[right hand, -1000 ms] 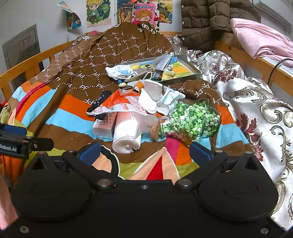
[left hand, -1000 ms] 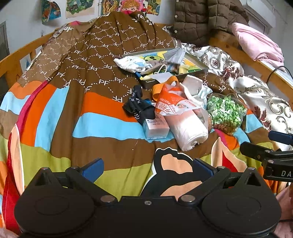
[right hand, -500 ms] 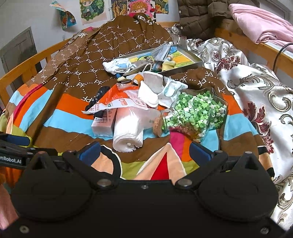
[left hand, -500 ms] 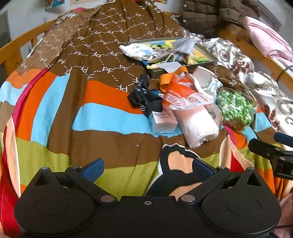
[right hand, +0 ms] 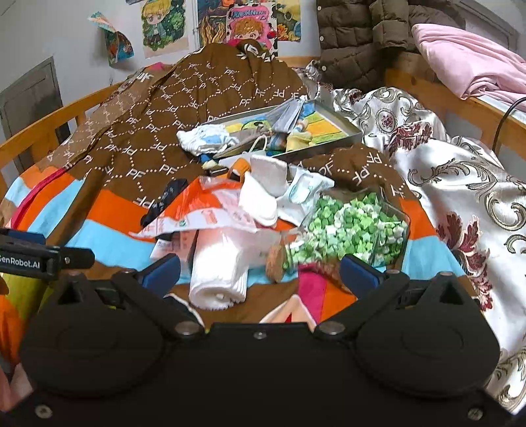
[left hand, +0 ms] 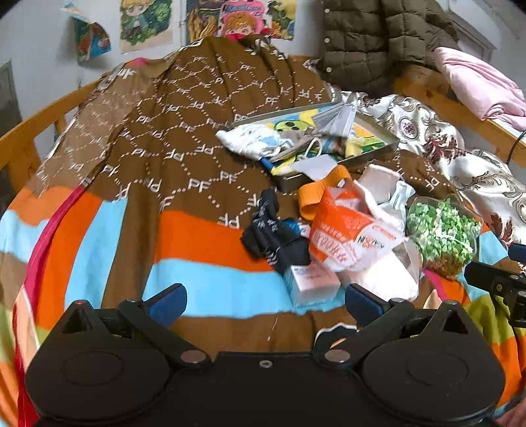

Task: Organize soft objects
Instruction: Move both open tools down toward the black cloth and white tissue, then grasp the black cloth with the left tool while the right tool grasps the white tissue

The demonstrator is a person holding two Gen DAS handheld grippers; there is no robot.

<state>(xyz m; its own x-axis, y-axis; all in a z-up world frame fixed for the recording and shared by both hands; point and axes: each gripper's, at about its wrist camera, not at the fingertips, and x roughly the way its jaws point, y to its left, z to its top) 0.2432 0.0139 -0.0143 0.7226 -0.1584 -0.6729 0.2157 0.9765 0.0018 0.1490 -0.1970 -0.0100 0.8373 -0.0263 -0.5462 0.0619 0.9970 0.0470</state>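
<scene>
A pile lies on the striped bed cover: a black sock (left hand: 273, 236) (right hand: 164, 197), an orange-and-white plastic bag (left hand: 348, 236) (right hand: 203, 210), a rolled white cloth (left hand: 381, 279) (right hand: 220, 272), white socks (right hand: 263, 193) and a small pink-and-blue box (left hand: 309, 285). A metal tray (left hand: 388, 147) (right hand: 345, 138) behind holds more soft items, with a white-and-blue cloth (left hand: 253, 141) (right hand: 203, 141) at its left end. My left gripper (left hand: 266, 302) is open and empty, short of the box. My right gripper (right hand: 259, 272) is open and empty, its jaws on either side of the rolled cloth's near end.
A clear jar of green paper stars (left hand: 440, 236) (right hand: 345, 226) with a cork lies on its side right of the pile. A wooden bed rail (left hand: 23, 138) runs along the left. A brown jacket (right hand: 358, 29) and pink blanket (right hand: 466, 62) hang at the back right.
Both grippers have moved forward toward the pile; it now looks larger and closer. The jaws stay open. Nothing on the bed has moved.
</scene>
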